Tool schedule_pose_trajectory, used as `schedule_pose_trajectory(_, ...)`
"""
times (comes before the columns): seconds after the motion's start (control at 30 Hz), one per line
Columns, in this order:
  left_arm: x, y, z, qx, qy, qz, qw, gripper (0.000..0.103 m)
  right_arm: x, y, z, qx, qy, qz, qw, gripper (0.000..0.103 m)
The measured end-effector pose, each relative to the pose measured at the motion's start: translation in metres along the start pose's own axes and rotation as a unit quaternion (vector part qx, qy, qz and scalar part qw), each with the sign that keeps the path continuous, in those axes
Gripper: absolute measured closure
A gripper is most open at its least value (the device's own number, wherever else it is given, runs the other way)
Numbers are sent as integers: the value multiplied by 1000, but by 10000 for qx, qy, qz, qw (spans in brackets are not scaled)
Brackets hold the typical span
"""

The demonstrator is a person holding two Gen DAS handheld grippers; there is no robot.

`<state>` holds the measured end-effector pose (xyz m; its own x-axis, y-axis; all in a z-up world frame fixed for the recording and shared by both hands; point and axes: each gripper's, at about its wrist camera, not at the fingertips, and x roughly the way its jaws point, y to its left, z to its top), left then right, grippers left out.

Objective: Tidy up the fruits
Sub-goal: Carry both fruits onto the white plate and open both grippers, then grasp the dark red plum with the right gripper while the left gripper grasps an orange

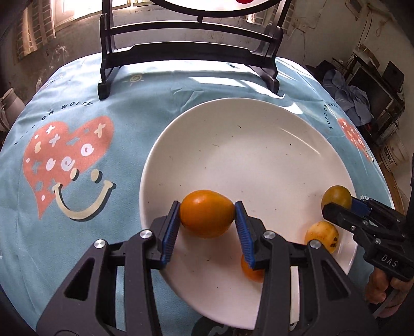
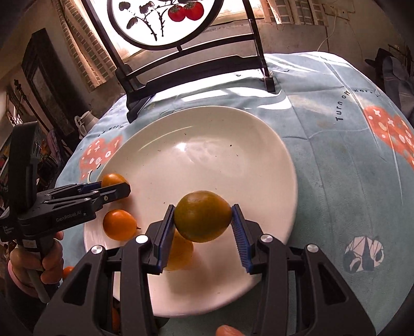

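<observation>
My left gripper (image 1: pixel 207 212) clamps an orange fruit (image 1: pixel 206 213), my right gripper (image 2: pixel 202 216) a greenish one (image 2: pixel 202 216), both above the white plate (image 1: pixel 258 155), its far half bare, on the blue tablecloth (image 1: pixel 77 124).

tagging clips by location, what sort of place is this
Probably a lived-in home: a table under a printed cartoon tablecloth, a decorative painted screen on a stand and a curtained window behind.
</observation>
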<state>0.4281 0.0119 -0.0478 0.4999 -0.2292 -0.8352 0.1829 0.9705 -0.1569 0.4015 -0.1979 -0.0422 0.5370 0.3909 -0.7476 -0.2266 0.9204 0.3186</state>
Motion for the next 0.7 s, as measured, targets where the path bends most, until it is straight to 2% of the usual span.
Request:
schedule_pose_trajectory(0.07, -1, -1, -1, -4, 1, -11, 10000, 57, 1, 2, 1, -23, 30, -9, 10000, 55)
schedule_pose_trajectory(0.3, -46, -9, -10, 76, -477, 106, 9988, 27, -29, 9, 0, -46, -229, -27, 9997, 51)
schedule_pose_trajectory(0.33, -55, -10, -14, 89, -553, 105, 9984, 24, -35, 11, -2, -50, -263, -26, 9996, 50)
schedule_pose_trajectory(0.4, -74, -13, -25, 93, -749, 141, 9970, 12, -46, 14, -8, -53, -318, -19, 9995, 47)
schedule_pose_trajectory(0.5, -99, -15, -49, 83, -946, 206, 9953, 3, -65, 18, -24, -75, -463, -59, 9989, 42)
schedule_pose_trajectory(0.57, -111, -14, -70, 24, -990, 199, 9949, 2, -80, 19, -42, -72, -601, -107, 9981, 37)
schedule_pose_trajectory(0.7, -124, -12, -119, -80, -1025, 282, 9943, 2, -100, 14, -83, 57, -662, -54, 9978, 37)
